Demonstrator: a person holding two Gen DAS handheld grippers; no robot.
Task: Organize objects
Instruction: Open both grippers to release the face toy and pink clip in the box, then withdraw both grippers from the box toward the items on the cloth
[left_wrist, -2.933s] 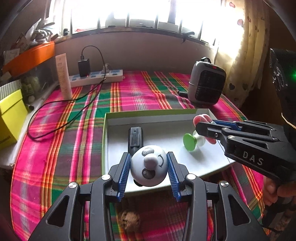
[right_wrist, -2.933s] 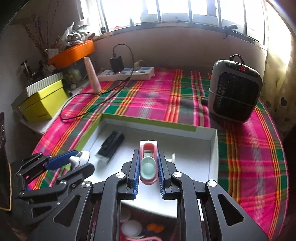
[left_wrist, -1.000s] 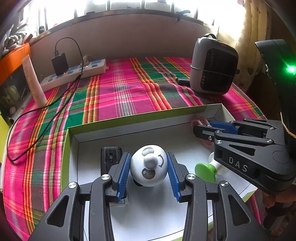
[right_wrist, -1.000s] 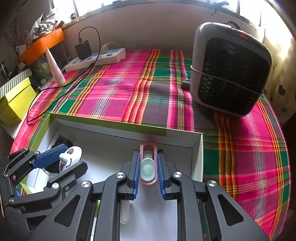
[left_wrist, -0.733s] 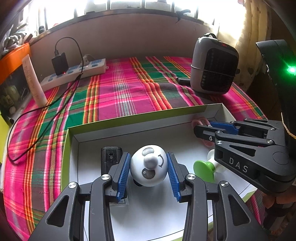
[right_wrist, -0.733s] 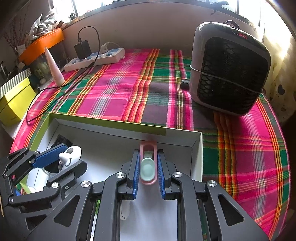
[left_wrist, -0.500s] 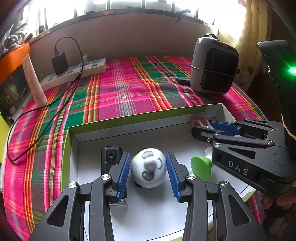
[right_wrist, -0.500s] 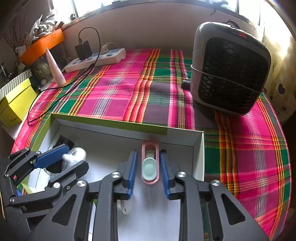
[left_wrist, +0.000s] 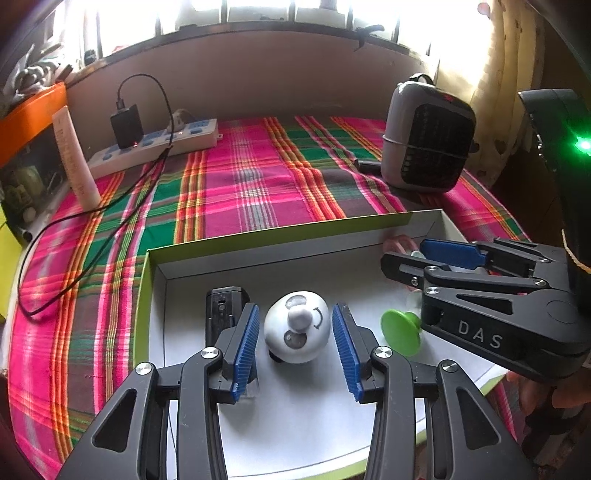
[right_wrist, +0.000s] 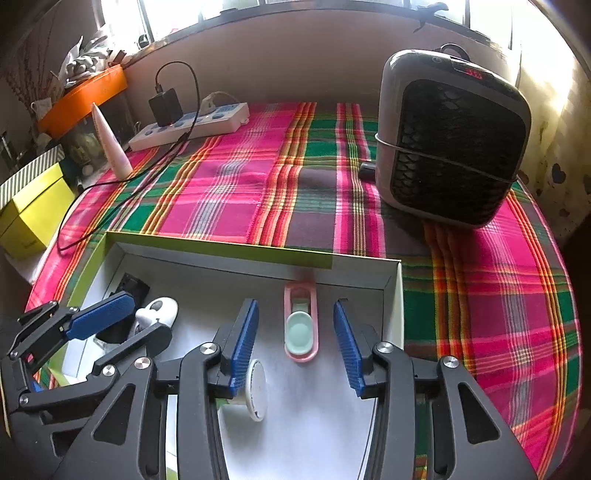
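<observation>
Panda toy (left_wrist: 297, 328) sits in the tray (left_wrist: 258, 236) between the left gripper's (left_wrist: 295, 347) parted fingers; right gripper (right_wrist: 295, 343), just widened, straddles the pink case (right_wrist: 301, 325) untouched.

Looks like a home, prob. a bedroom or living rm: plaid cloth (left_wrist: 258, 184) under a window (left_wrist: 258, 7), power strip (left_wrist: 155, 147) w/ charger (left_wrist: 126, 125), small heater (right_wrist: 450, 140), curtain (left_wrist: 506, 74), cluttered orange shelf (right_wrist: 81, 96).

Woven plaid cloth (left_wrist: 258, 192), matt card box (left_wrist: 295, 424), glossy plastic panda toy (left_wrist: 297, 326), ribbed rubbery pads (left_wrist: 245, 343)
</observation>
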